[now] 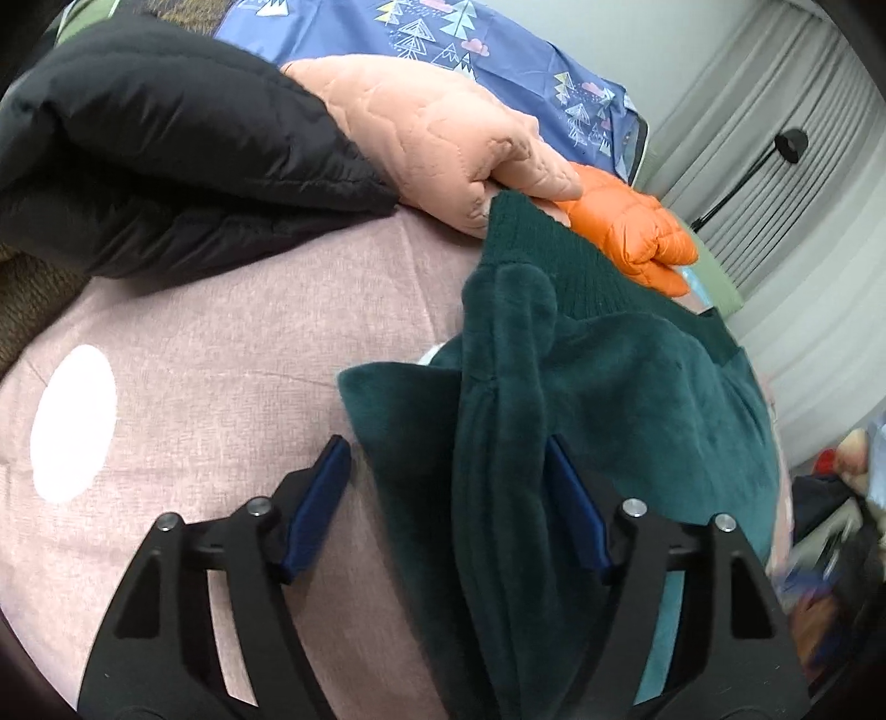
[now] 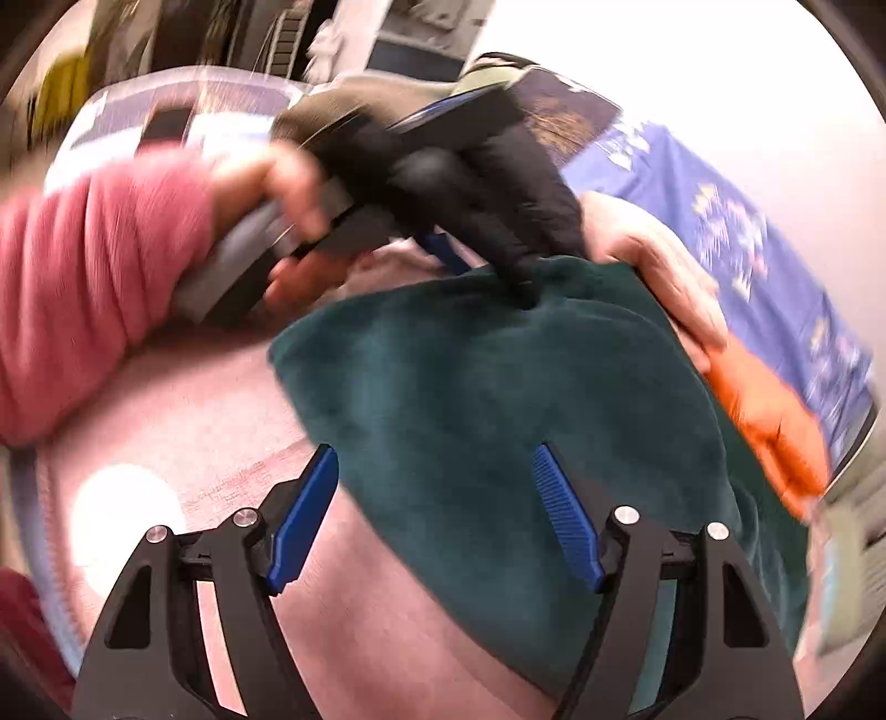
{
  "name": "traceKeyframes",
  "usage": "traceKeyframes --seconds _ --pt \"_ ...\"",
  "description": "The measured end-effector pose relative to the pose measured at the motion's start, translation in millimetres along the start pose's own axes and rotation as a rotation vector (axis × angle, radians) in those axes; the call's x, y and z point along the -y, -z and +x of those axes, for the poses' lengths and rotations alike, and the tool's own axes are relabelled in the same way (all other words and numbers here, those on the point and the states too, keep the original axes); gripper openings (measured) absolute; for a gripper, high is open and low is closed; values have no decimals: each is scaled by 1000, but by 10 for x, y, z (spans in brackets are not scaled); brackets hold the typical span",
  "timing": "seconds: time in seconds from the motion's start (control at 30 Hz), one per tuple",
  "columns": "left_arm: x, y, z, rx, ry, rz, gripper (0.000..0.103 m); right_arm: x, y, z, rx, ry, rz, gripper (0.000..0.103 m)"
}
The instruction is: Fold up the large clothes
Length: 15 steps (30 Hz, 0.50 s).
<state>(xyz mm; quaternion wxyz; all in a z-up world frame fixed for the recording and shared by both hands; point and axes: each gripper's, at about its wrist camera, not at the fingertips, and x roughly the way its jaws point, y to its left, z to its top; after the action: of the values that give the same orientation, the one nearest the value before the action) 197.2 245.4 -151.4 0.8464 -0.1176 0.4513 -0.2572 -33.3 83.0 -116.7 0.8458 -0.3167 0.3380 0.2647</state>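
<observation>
Two grippers work over a dark green fleece garment (image 1: 609, 387) spread on a pink bedcover (image 1: 221, 343) with a white dot. Nearest in the left wrist view, the left gripper (image 1: 451, 498) has its blue pads spread wide, with a bunched fold of the green fleece running up between them; the fold lies against the right-hand pad and clear of the left-hand one, so nothing is pinched. That fold's long axis runs away from the camera, from the bottom edge up toward the garment's ribbed band (image 1: 554, 255) at the far end, which points at the pile of jackets beyond.

In the right wrist view, which is smeared by motion, the right gripper (image 2: 437, 509) stands released, its pads spread above the near edge of the same green garment (image 2: 498, 399). The right-hand pad is over fleece, the left-hand one over the bedcover; whether either touches the cloth cannot be told through the blur. Farther off, a hand (image 2: 277, 221) in a pink sleeve (image 2: 83, 288) holds the other gripper at the garment's far edge.

Behind the fleece lie a peach quilted jacket (image 1: 432, 127), touching the ribbed band, a bright orange puffer (image 1: 637, 227) just beside it, and a black padded coat (image 1: 166, 160) to the left. Farthest back is a blue sheet (image 1: 470, 50) printed with trees.
</observation>
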Motion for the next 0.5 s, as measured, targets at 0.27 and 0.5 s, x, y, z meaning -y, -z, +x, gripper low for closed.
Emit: traceKeyframes --seconds 0.27,0.5 --pt "-116 -85 121 23 83 -47 73 -373 -183 397 -14 100 -156 77" --pt "-149 -121 138 28 149 -75 48 -397 -338 574 24 130 -113 59"
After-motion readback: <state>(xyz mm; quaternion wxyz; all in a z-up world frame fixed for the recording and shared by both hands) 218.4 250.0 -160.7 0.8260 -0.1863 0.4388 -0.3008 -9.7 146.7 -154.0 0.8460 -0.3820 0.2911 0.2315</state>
